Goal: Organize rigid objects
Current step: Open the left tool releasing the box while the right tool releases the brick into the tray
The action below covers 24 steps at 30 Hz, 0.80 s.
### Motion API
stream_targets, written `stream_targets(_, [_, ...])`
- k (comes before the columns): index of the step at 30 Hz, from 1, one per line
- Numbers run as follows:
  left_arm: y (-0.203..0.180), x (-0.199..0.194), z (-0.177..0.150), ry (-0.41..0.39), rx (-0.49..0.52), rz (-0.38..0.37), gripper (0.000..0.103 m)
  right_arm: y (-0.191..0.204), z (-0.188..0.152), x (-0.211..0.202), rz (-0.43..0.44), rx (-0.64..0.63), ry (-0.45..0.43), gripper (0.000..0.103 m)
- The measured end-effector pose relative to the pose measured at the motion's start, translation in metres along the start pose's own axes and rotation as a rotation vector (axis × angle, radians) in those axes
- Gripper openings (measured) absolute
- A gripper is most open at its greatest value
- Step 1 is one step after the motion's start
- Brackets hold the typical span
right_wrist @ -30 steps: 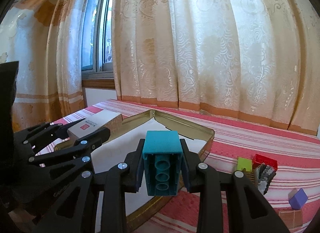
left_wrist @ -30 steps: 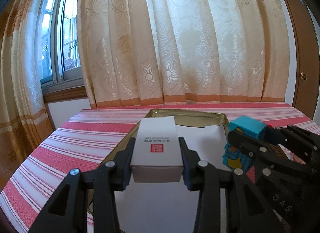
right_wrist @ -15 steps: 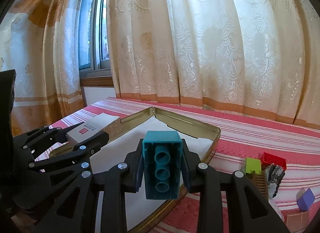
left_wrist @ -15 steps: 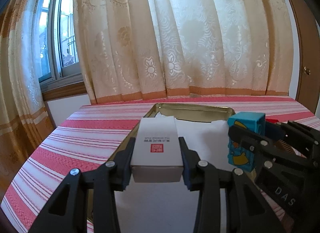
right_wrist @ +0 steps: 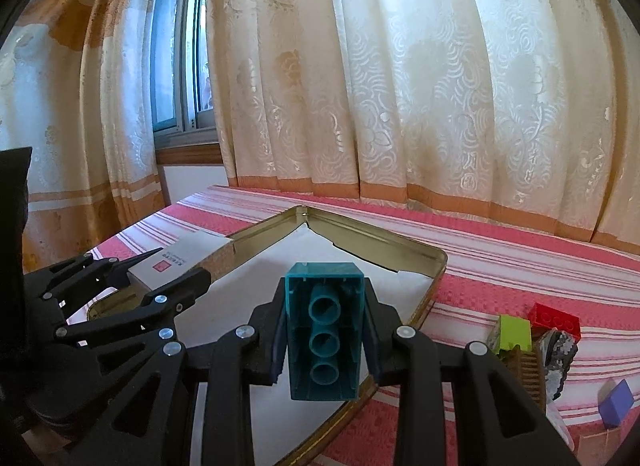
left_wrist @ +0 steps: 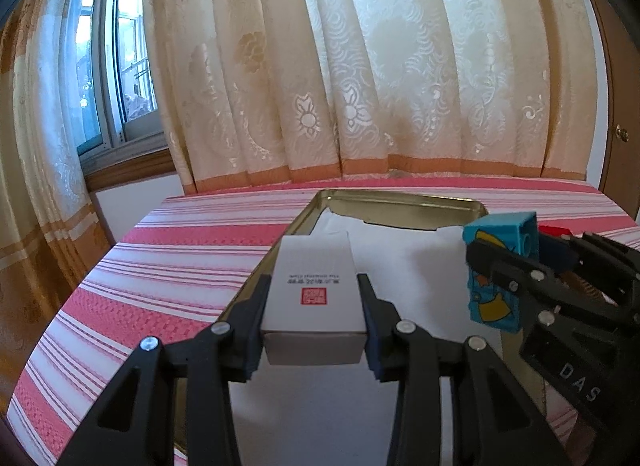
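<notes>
Both advanced over tin tray (right_wrist: 424, 254); left hand-held gripper (left_wrist: 314, 322) clamps white box (left_wrist: 314, 286); right hand-held gripper (right_wrist: 325, 336) clamps teal brick (right_wrist: 324, 330).

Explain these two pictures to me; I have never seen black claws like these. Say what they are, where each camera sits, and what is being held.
These are two hand-held grippers carried by a person, each with a camera looking forward along its jaws. The left gripper is shut on a white box with a red stamp. The right gripper is shut on a teal toy brick, whose hollow underside faces its camera. Each view also shows the other gripper from the side. Both hover over a shallow gold tin tray lined with white paper, on a red-and-white striped cloth. More bricks, green, red and purple, lie right of the tray.
</notes>
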State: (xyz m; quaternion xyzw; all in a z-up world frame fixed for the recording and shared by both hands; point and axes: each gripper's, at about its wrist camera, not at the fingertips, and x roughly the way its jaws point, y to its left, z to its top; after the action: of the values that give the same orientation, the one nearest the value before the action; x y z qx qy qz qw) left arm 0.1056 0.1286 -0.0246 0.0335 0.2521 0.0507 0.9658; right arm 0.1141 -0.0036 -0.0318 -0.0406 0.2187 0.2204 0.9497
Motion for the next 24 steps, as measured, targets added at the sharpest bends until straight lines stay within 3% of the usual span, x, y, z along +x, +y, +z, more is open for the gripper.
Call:
stream_targets(14, [0.004, 0.011, 0.005, 0.059, 0.012, 0.007, 0.040, -0.006, 0.003, 0.022, 0.014, 0.033, 0.083, 0.034])
stream_targets(18, [0.003, 0.012, 0.005, 0.068, 0.022, 0.014, 0.047, -0.003, 0.003, 0.029, 0.014, 0.018, 0.121, 0.034])
stream_targets(20, [0.004, 0.010, 0.006, 0.062, 0.018, 0.032, 0.058, 0.000, 0.003, 0.031, 0.005, 0.004, 0.135, 0.046])
stream_targets(22, [0.008, 0.008, 0.006, 0.055, 0.011, 0.051, 0.061, -0.002, 0.002, 0.027, -0.008, 0.014, 0.117, 0.062])
stream_targets(24, [0.012, 0.005, 0.006, 0.054, -0.009, 0.043, 0.072, -0.007, 0.001, 0.021, 0.007, 0.038, 0.095, 0.070])
